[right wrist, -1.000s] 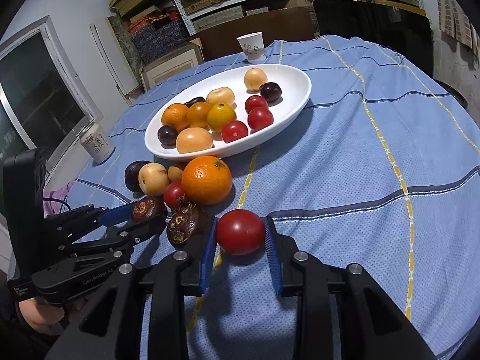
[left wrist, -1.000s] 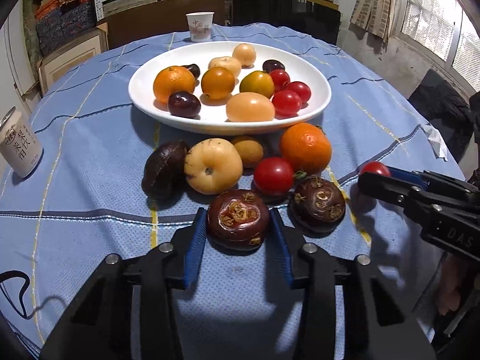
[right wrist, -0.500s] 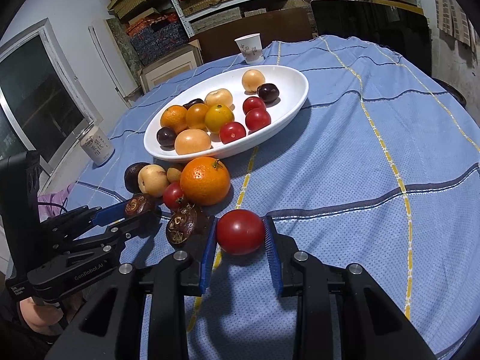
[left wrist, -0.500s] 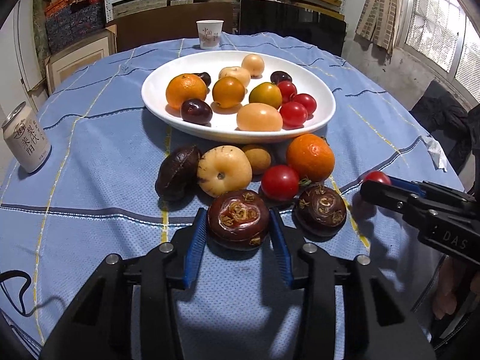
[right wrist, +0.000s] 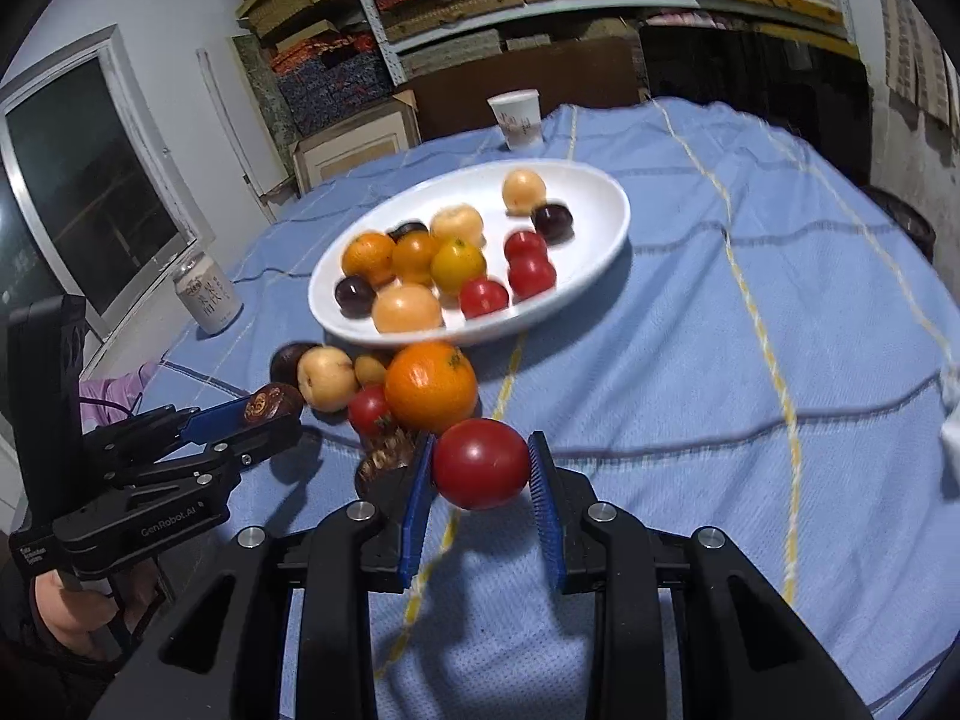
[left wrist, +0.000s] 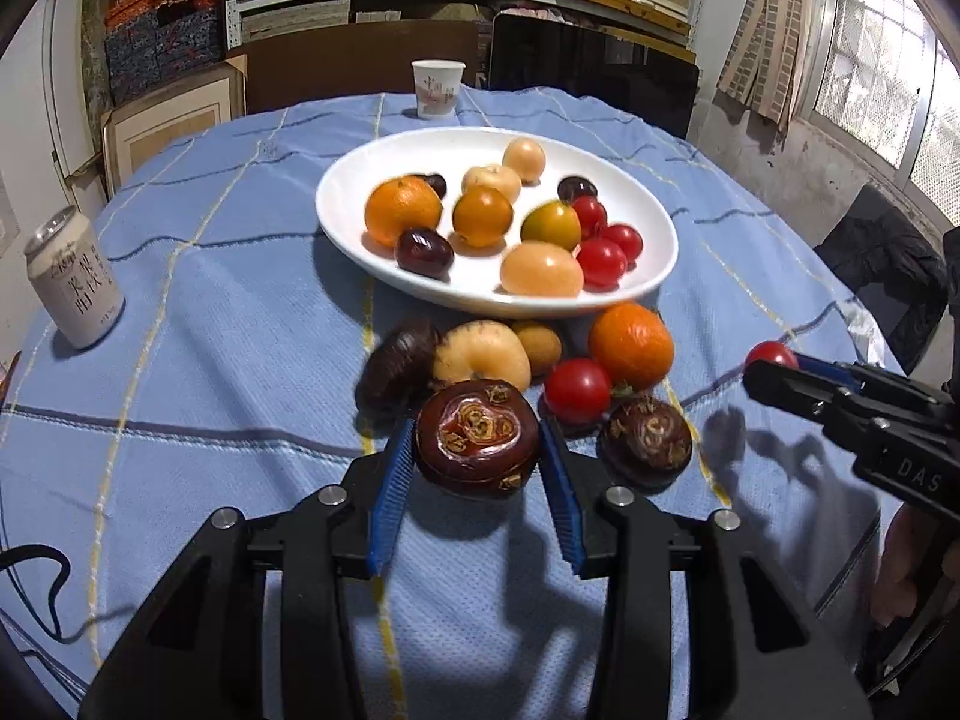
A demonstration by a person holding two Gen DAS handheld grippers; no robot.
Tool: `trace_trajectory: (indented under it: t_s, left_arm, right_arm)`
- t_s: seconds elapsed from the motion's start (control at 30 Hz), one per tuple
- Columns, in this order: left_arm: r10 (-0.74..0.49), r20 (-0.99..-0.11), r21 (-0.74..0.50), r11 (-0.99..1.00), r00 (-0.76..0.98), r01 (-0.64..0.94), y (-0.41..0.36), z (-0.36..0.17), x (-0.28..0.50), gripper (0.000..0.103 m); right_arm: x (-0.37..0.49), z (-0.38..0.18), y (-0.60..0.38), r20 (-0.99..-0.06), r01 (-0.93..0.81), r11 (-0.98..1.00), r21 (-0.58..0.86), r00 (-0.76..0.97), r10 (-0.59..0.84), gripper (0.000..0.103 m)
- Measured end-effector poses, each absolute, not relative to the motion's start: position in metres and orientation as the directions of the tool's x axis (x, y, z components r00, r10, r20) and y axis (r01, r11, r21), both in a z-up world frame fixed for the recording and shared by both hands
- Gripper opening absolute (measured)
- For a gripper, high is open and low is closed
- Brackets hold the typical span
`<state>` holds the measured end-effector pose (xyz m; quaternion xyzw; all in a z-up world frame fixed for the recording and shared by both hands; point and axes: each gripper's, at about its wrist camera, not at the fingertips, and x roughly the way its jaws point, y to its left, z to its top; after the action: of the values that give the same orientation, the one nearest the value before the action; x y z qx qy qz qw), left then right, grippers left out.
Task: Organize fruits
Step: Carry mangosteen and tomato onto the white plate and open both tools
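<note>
Left gripper (left wrist: 477,474): clamped on a dark mangosteen (left wrist: 477,447), raised near the plate (left wrist: 360,180).
Right gripper (right wrist: 480,492): gripped a red tomato (right wrist: 480,463).
Left view only: second mangosteen (left wrist: 647,441) fully visible.
Plate count: eleven fruits.

I see the plate (left wrist: 648,276) mid-desk, with loose fruit (left wrist: 630,345) just before it. A cup (left wrist: 438,87) stands behind, a can (left wrist: 75,279) far left.

blue-clothed table (left wrist: 228,360) bears plate (left wrist: 654,228), can (left wrist: 75,276), cup (left wrist: 438,87).
</note>
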<state>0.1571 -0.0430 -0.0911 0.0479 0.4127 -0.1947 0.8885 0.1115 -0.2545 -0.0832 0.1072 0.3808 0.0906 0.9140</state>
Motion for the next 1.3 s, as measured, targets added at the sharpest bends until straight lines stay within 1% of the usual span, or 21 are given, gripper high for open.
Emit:
trace_trajectory:
  t_s: [0.1, 0.2, 0.43, 0.57, 0.7, 0.83, 0.9, 0.93, 0.97, 1.0, 1.07, 1.13, 1.3]
  left_arm:
    - [-0.332, -0.726, -0.108, 0.920, 0.603, 0.376, -0.034, -0.070, 0.168, 0.041]
    - [-0.331, -0.702, -0.103, 0.923, 0.630, 0.371, -0.032, -0.053, 0.179, 0.041]
    - [-0.348, -0.677, -0.115, 0.920, 0.648, 0.375, -0.048, -0.028, 0.218, 0.041]
    - [-0.337, -0.670, -0.101, 0.924, 0.661, 0.369, -0.064, -0.022, 0.251, 0.041]
    - [-0.319, -0.683, -0.107, 0.934, 0.658, 0.342, -0.075, -0.027, 0.294, 0.041]
    - [-0.317, -0.724, -0.167, 0.942, 0.612, 0.290, -0.075, -0.043, 0.335, 0.041]
    - [-0.327, -0.735, -0.188, 0.940, 0.594, 0.283, -0.077, -0.049, 0.343, 0.041]
    - [-0.322, -0.733, -0.181, 0.941, 0.599, 0.286, -0.079, -0.050, 0.344, 0.044]
    - [-0.318, -0.729, -0.170, 0.942, 0.606, 0.290, -0.080, -0.049, 0.343, 0.052]
    - [-0.317, -0.721, -0.163, 0.942, 0.616, 0.294, -0.080, -0.047, 0.341, 0.056]
    - [-0.323, -0.705, -0.168, 0.941, 0.632, 0.293, -0.077, -0.042, 0.336, 0.075]
    - [-0.315, -0.688, -0.165, 0.945, 0.653, 0.282, -0.071, -0.036, 0.330, 0.077]
    - [-0.322, -0.673, -0.174, 0.944, 0.665, 0.281, -0.053, -0.024, 0.305, 0.078]
  right_arm:
    - [0.118, -0.054, -0.259, -0.641, -0.109, 0.964, 0.243, 0.728, 0.244, 0.032]
    - [0.128, -0.032, -0.264, -0.616, -0.123, 0.969, 0.215, 0.753, 0.232, 0.031]
    - [0.175, -0.004, -0.270, -0.601, -0.140, 0.971, 0.192, 0.765, 0.229, 0.032]
    - [0.217, -0.003, -0.266, -0.622, -0.143, 0.971, 0.190, 0.748, 0.231, 0.032]
    - [0.259, -0.013, -0.260, -0.654, -0.123, 0.975, 0.182, 0.726, 0.214, 0.032]
    - [0.292, -0.030, -0.257, -0.677, -0.103, 0.974, 0.201, 0.704, 0.214, 0.032]
    - [0.302, -0.036, -0.255, -0.683, -0.103, 0.974, 0.200, 0.698, 0.214, 0.032]
    - [0.306, -0.039, -0.254, -0.688, -0.099, 0.976, 0.194, 0.696, 0.208, 0.032]
    - [0.308, -0.040, -0.253, -0.691, -0.093, 0.978, 0.184, 0.696, 0.196, 0.033]
    - [0.309, -0.041, -0.254, -0.689, -0.089, 0.981, 0.175, 0.700, 0.186, 0.041]
    - [0.306, -0.037, -0.256, -0.675, -0.078, 0.982, 0.172, 0.717, 0.175, 0.050]
    - [0.299, -0.031, -0.260, -0.654, -0.085, 0.980, 0.179, 0.734, 0.183, 0.052]
    - [0.270, -0.018, -0.266, -0.630, -0.090, 0.977, 0.193, 0.752, 0.194, 0.052]
